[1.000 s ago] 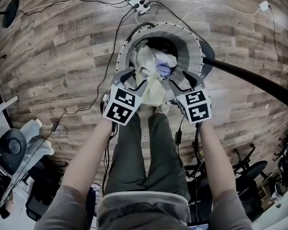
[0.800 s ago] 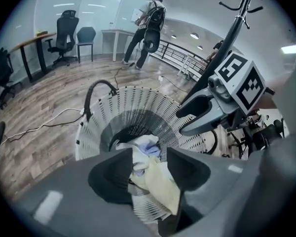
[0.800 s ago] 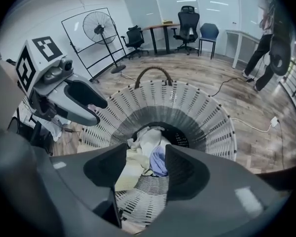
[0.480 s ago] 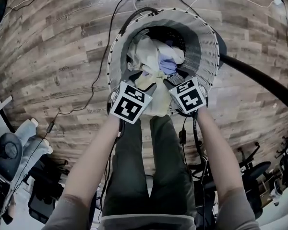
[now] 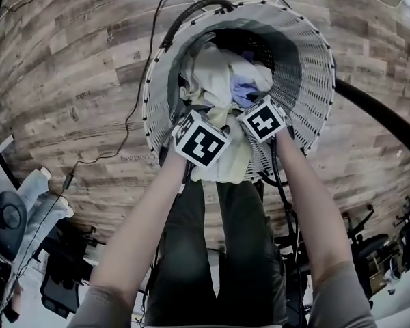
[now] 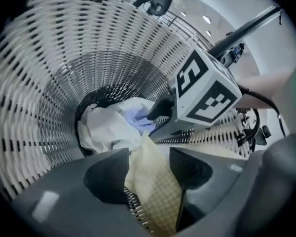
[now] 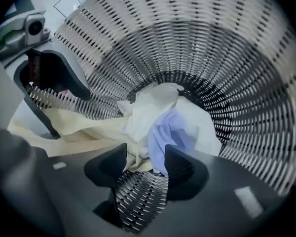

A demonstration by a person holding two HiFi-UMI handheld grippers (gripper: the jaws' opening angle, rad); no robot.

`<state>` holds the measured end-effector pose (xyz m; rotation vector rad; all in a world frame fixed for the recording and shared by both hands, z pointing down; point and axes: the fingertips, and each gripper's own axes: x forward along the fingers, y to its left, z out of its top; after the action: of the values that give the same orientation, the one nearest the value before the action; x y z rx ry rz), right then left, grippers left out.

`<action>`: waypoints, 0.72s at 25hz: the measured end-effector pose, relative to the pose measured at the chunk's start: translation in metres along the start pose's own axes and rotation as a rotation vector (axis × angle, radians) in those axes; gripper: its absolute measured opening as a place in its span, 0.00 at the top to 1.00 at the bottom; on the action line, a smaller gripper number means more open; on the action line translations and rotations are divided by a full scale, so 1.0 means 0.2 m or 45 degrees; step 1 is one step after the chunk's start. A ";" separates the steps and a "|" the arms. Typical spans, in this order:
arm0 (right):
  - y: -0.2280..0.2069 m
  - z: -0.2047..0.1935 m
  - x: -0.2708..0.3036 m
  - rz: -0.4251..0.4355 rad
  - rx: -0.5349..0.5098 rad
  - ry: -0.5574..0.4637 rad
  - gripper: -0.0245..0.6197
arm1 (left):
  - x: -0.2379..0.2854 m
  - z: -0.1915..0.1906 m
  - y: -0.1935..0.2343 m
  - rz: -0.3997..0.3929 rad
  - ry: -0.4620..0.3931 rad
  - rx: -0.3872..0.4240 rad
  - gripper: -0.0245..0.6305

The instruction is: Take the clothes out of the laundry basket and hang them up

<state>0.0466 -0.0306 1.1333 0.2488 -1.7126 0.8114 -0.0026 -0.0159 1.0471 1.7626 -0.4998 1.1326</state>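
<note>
Two handheld grippers, each carrying black-and-white square-marker cubes (image 5: 203,144), sit inside a round white perforated plastic laundry basket (image 5: 307,67), which stands on a brown wood-plank floor (image 5: 68,67) crossed by black cables (image 5: 130,111). Left gripper (image 6: 150,157) is released, jaws apart, with a pale yellow checked cloth (image 6: 155,191) lying loose between them and draped over the basket rim. Right gripper (image 7: 145,157) jaws are spread with nothing clamped, just short of a lavender garment (image 7: 165,132) bundled with a white garment (image 7: 148,107) at the basket bottom.

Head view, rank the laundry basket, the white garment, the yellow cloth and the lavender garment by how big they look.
1. laundry basket
2. white garment and yellow cloth: they look about alike, and the yellow one is partly hidden, so I leave them unranked
3. lavender garment
</note>
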 end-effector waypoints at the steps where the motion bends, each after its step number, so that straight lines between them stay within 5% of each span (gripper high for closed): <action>1: 0.01 -0.01 0.03 0.017 -0.001 0.010 0.55 | 0.03 -0.02 0.00 0.004 0.042 0.023 0.58; 6: 0.15 -0.10 0.15 0.174 -0.027 0.131 0.61 | 0.17 -0.15 0.01 -0.064 0.196 0.023 0.63; 8: 0.13 -0.10 0.16 0.148 -0.024 0.124 0.77 | 0.19 -0.19 0.02 -0.070 0.223 0.013 0.73; 10: 0.10 -0.09 0.15 0.139 0.008 0.087 0.91 | 0.18 -0.19 0.02 -0.065 0.214 0.004 0.96; 18: 0.10 0.00 -0.10 0.136 0.190 -0.005 0.91 | 0.00 -0.09 0.08 0.054 0.101 -0.003 0.96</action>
<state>0.0412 -0.0216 1.1081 0.2618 -1.6821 1.0198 -0.0229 -0.0087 1.0573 1.7050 -0.4923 1.2258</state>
